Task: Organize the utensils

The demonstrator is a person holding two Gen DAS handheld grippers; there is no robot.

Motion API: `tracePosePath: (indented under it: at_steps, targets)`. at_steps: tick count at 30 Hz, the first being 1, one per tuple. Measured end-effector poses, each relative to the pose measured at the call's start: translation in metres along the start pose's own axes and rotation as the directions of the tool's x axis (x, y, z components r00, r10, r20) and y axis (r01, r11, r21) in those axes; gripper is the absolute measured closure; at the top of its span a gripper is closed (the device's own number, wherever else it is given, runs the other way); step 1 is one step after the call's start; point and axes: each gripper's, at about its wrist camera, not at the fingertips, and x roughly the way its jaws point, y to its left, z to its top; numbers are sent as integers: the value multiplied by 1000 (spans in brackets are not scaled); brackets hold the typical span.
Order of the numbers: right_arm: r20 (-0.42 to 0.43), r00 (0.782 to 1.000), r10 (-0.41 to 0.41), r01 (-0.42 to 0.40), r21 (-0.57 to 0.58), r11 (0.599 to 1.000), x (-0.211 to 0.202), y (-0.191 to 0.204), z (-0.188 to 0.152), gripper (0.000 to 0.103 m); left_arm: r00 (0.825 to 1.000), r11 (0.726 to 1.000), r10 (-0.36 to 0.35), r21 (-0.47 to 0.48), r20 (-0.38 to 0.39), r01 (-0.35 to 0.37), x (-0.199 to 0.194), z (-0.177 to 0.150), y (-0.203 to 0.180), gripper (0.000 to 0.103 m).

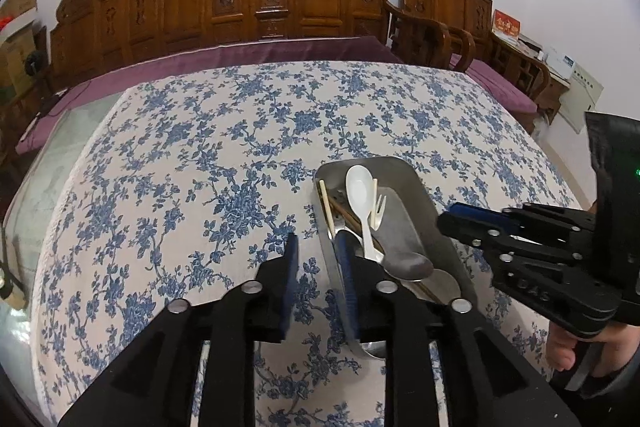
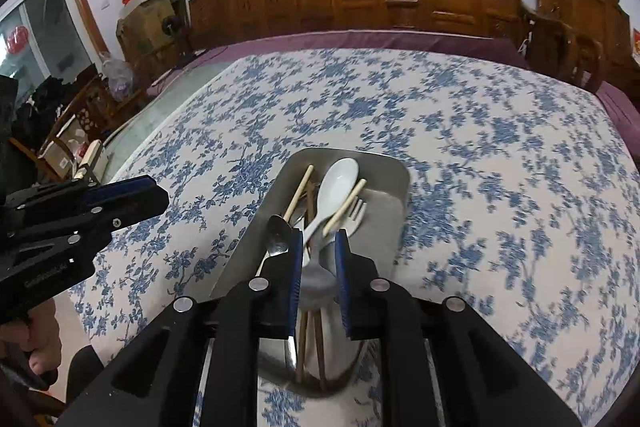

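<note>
Metal and shiny, the tray [image 2: 394, 171] sits on the blue-flowered tablecloth [image 2: 480, 131] with all the utensils inside it. I see a white spoon [image 2: 338, 179], a small pale fork [image 2: 357, 213], pale chopsticks [image 2: 298, 197], dark brown chopsticks [image 2: 310, 347] and some metal spoons [image 2: 278, 233] (they lie in a loose pile, crossing each other). No utensil shows anywhere else on the cloth. So my guess is that the picking-up part is done or almost done. What may be left is to lay the things straighter, or to let go and pull the hands back.

The right gripper [image 2: 318, 259] tips down over the near end of the tray. Its blue pads are a little apart. A metal spoon shows in the gap between them, but the pads do not seem to press on it.

The left gripper [image 1: 318, 267] also tips down, at the tray's left edge. Its jaws are apart too, one blue pad over the cloth and one over the tray's rim, with nothing held. A person's hand [image 1: 568, 351] grips the handle of the right gripper, low on the right of the left camera's view.
</note>
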Motion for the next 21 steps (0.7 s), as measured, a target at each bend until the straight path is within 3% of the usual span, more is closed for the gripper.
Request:
tracePosePath:
  at_steps: [2,6,7,9,11,16,21]
  targets:
    - [20,1000,-14,14,-1,1000,-14,-1,-3,78,1000,1000,8,0,9,-8,-7,-2,-5,70]
    - [62,997,-35,36,-10,999,-41,-1,-12,65,999,999,33,-3,32,-33,-23,-6,-15,39]
    - [71,997,-42,43,-13,999,-48,-1,-15,58,998,999,46,-13,31,-45,-28,-7,-17,27]
    - [91,994,-60,61,-16,998,-62,-1,-21,45,998,998,53,-33,33,-52,-34,-10,-17,19]
    - [107,991,-74,76,-9,997,-75,-2,-25,30,998,997,59,-48,32,-58,-41,-13,-19,16]
    - [144,984,-102,102,11,995,-111,-8,-42,7,996,995,76,-74,45,-73,-57,-26,-28,10]
    - [164,977,-137,134,30,991,-138,-13,-60,3,994,994,84,-75,76,-78,-72,-40,-41,8]
